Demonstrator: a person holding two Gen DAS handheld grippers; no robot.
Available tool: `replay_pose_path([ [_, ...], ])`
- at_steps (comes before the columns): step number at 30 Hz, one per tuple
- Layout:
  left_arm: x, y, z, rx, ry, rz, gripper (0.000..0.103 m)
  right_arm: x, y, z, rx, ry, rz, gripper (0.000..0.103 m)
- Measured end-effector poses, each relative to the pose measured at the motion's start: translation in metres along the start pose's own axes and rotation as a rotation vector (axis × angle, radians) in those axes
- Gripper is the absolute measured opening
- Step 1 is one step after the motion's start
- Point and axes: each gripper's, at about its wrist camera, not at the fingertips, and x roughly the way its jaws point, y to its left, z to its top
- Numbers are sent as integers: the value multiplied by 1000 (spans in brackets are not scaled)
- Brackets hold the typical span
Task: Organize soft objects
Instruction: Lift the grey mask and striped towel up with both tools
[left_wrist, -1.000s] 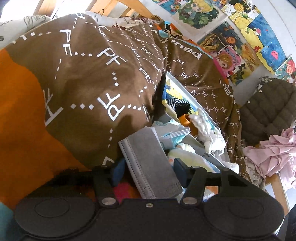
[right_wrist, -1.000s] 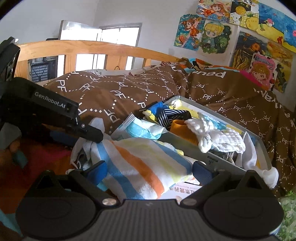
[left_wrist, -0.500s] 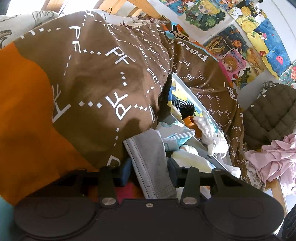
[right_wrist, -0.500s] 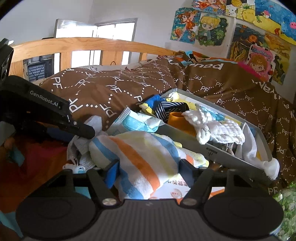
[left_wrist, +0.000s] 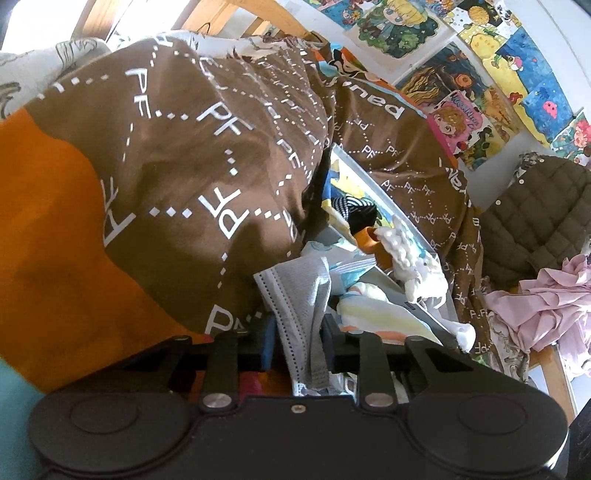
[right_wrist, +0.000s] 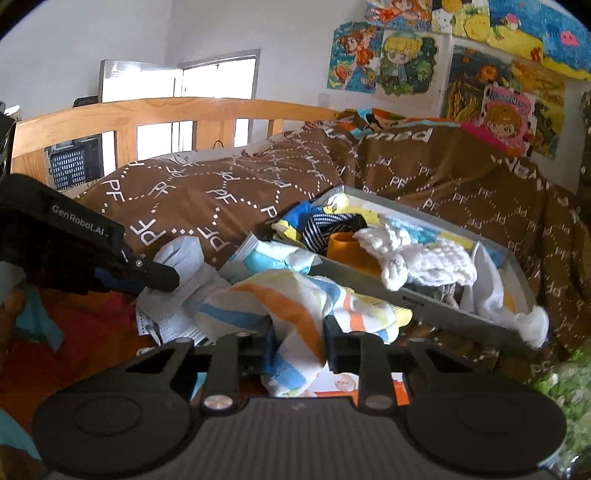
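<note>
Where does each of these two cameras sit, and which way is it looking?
Left wrist: rides the left gripper, looking along its closing jaws, which pinch a grey face mask, toward the brown blanket.
Right wrist: rides the right gripper, jaws closing on a striped towel; the left gripper shows beside it.
Shared: grey tray, blanket, wall posters.

The left tongs (left_wrist: 298, 341) are closing on a grey face mask (left_wrist: 301, 295), which bunches up between the two fingers. At about one o'clock from them lies a grey tray (left_wrist: 424, 291) heaped with socks and a white knitted cloth (left_wrist: 413, 258). A brown patterned blanket (left_wrist: 207, 155) fills the ten o'clock side of the bed.
</note>
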Motion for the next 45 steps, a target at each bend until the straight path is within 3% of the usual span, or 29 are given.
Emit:
replay_pose_path([
  [10, -33, -16, -8, 11, -37, -30, 19, -57, 9, 3, -23, -95, -84, 24],
  [21, -96, -54, -24, 23, -145, -99, 18, -146, 16, 8, 129, -233, -167, 23],
  [25, -121, -77, -28, 66, -216, -134, 18, -172, 23, 29, 182, -321, -211, 22],
  [31, -161, -107, -20, 184, -383, -184, 19, -201, 20, 72, 289, -390, -242, 22],
  [34, -174, -115, -16, 192, -437, -198, 19, -209, 12, 95, 315, -404, -230, 22],
  [38, -180, -123, -13, 209, -474, -161, 19, -204, 3, 118, 297, -429, -205, 22],
  [42, -174, -126, -12, 255, -476, -101, 19, -184, -12, 127, 258, -454, -164, 22],
  [45, -163, -118, -13, 248, -458, -99, 19, -163, -35, 121, 304, -465, -145, 22],
])
